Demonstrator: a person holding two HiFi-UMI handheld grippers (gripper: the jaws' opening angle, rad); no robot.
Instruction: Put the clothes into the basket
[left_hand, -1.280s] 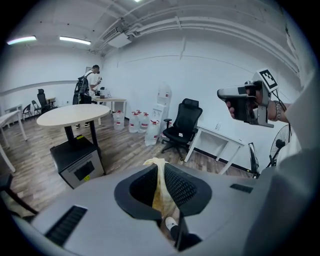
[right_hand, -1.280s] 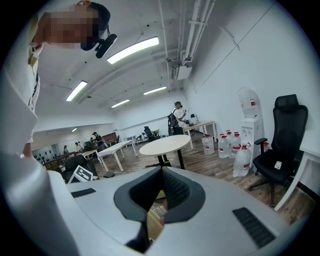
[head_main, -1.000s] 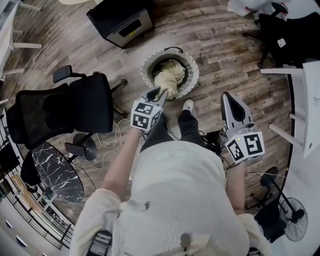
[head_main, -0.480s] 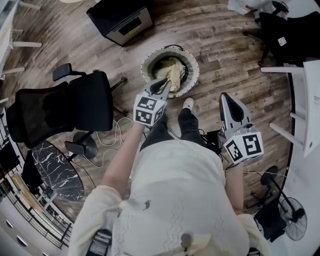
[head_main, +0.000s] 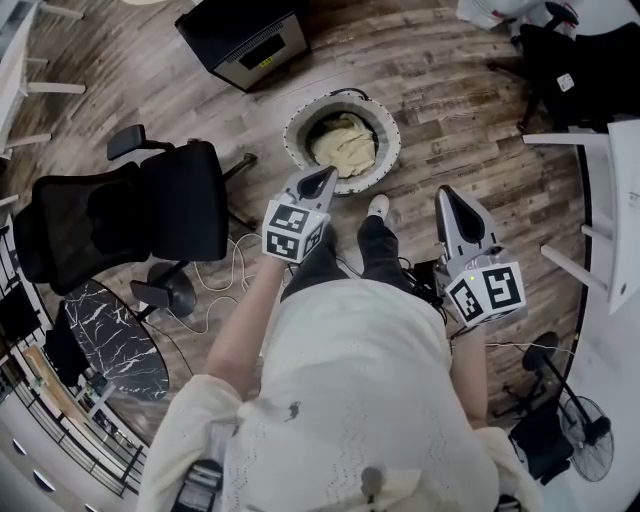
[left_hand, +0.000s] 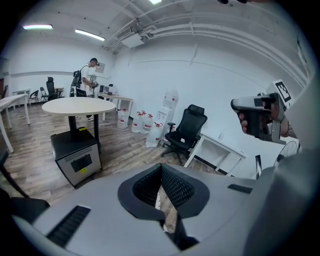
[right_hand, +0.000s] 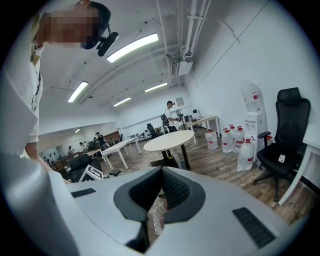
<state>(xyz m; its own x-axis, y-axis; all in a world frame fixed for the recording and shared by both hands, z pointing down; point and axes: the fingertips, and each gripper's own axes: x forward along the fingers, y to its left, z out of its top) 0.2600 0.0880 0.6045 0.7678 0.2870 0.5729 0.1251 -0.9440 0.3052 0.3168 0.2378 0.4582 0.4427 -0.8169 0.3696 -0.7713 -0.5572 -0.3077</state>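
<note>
Since the soft cream clothes (head_main: 345, 148) are lying in the round white basket (head_main: 394, 128), the left gripper (head_main: 325, 176) is just closing empty and the right gripper (head_main: 446, 193) is sitting shut, so backing away gently is looking best.

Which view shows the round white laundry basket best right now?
The head view: the round white laundry basket is in full view from above, cream clothes inside. Both gripper views look past it; at most a pale sliver shows between their jaws.

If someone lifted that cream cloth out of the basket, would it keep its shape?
Probably not. The cream cloth lies crumpled in soft folds inside the basket, so it would likely droop and hang. It looks thin, so it is probably light and unlikely to break.
</note>
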